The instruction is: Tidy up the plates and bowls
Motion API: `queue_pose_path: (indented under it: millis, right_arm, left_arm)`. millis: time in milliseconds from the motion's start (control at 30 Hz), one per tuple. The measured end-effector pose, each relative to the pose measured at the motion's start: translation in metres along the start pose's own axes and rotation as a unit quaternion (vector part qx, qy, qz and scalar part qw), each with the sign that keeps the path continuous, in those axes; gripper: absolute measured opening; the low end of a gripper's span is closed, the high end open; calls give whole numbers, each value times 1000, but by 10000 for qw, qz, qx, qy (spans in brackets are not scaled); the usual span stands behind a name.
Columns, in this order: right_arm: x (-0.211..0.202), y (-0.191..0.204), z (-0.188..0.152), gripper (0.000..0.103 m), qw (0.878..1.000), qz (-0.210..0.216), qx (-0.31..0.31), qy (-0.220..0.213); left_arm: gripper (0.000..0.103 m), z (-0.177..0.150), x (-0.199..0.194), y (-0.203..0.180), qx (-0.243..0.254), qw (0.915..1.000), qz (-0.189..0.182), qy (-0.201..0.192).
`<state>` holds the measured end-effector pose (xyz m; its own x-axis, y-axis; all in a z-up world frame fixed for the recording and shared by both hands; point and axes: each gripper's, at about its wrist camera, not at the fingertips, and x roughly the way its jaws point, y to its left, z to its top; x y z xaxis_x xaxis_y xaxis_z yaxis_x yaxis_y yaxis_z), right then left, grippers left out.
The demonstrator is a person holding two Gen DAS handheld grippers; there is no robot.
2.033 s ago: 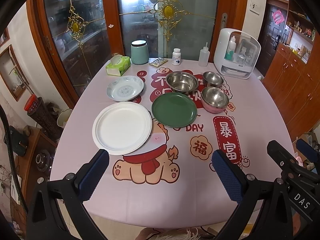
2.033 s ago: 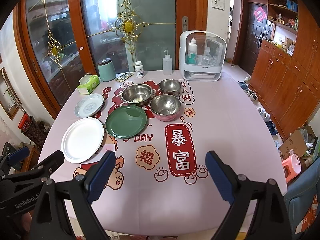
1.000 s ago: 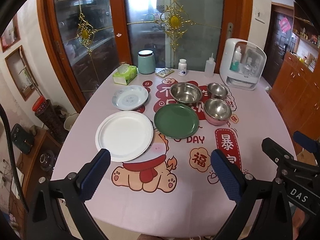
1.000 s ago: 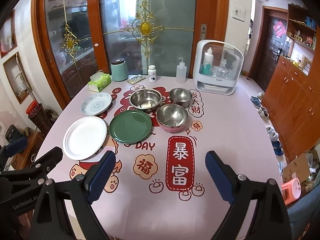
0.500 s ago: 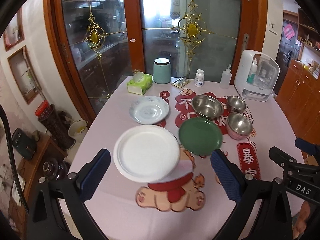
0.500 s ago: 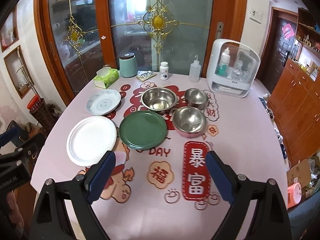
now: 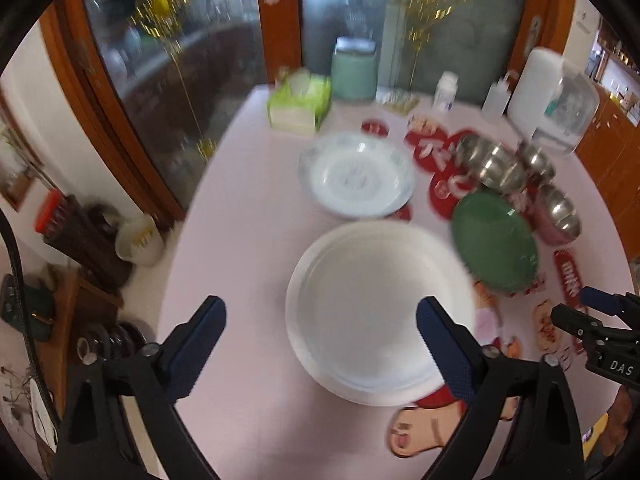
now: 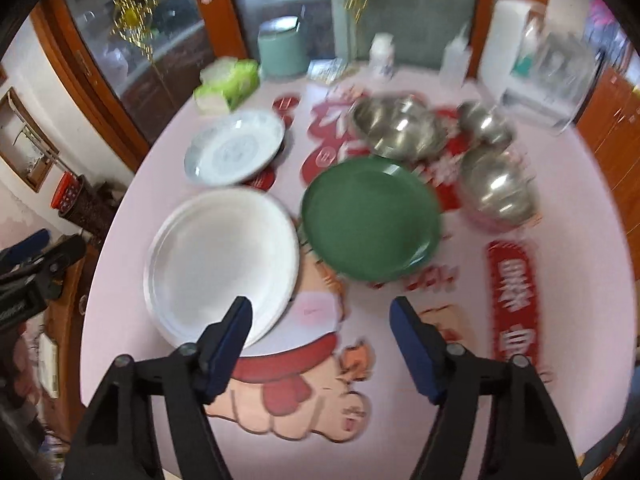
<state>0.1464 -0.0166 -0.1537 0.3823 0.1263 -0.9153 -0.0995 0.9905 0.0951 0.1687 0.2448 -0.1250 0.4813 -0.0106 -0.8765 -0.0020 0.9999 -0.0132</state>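
A large white plate [image 7: 376, 308] lies on the pink tablecloth, with a pale blue patterned plate [image 7: 356, 178] behind it and a green plate [image 7: 494, 236] to its right. Three steel bowls [image 7: 492, 168] stand beyond the green plate. My left gripper [image 7: 320, 320] is open and empty, above the white plate's near left edge. My right gripper [image 8: 320, 316] is open and empty, above the table between the white plate [image 8: 222, 260] and the green plate [image 8: 370, 218]. The steel bowls [image 8: 400, 126] sit further back right. Both views are blurred.
At the table's far edge stand a green tissue box [image 7: 300, 102], a mint canister [image 7: 354, 68], a pill bottle [image 7: 446, 90], a squeeze bottle [image 7: 498, 94] and a white appliance with a clear cover [image 7: 552, 96]. Glass doors stand behind; the table's left edge drops to floor clutter.
Both grippers have moved forward, left and down toward the plates. The white plate now fills much more of both views. Nothing on the table has moved.
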Motion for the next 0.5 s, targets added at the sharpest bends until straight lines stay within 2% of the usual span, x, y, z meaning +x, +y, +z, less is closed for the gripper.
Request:
queue_pose_path:
  millis: [167,233,333,500]
  right_arm:
    - [50,12,5,57,9990,106,74,437]
    - [64,13,6,56,9981,164,142,569]
    - [80,13,8,52,9969,220,237,717]
    - [98,13,10,51,9954,248,293,876]
  left_arm:
    - [83,0,70,24,112,9983,-89,568]
    - [77,0,94,30,95,9964,-258,807]
    - [73,0,118,36,-11,9933,-438,1072]
    - [71,2,141,42,-79,9905,-573,1244]
